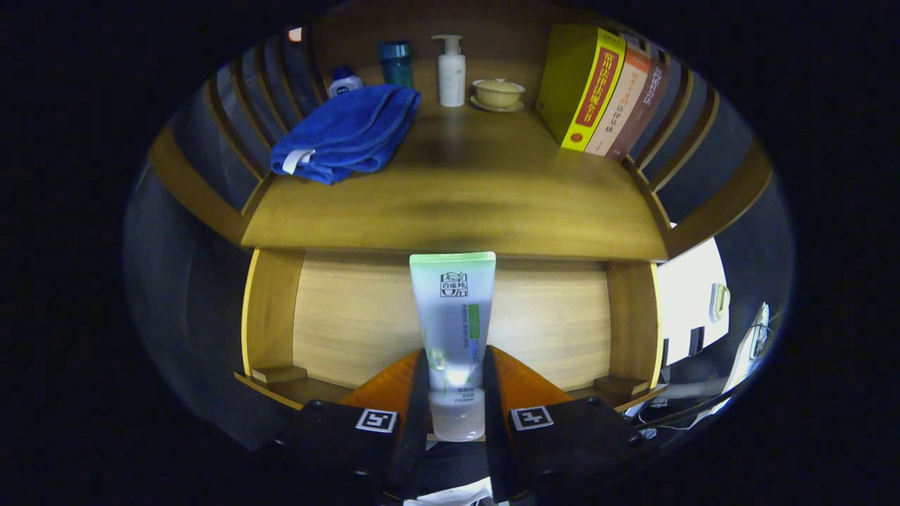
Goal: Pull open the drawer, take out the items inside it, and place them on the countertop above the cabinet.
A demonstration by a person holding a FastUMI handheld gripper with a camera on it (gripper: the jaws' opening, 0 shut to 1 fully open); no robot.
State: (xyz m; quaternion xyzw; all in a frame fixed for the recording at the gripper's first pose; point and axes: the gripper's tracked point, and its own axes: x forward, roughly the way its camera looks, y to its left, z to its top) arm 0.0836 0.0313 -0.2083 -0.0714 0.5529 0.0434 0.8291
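Observation:
A pale translucent tube [453, 309] with a green end stands upright between my fingers, and my gripper [455, 379] is shut on its lower part. Behind the tube lies the pulled-open wooden drawer [548, 323], its light bottom panel bare. Above the drawer stretches the wooden countertop [457, 204]. The tube's top edge reaches up to the countertop's front edge.
On the countertop a folded blue towel [348, 133] lies at the left. A small white-capped bottle [344, 81], a teal cup [396, 63], a white pump bottle [451, 70] and a lidded yellow bowl [498, 93] stand at the back. Several books [605, 95] lean at the right.

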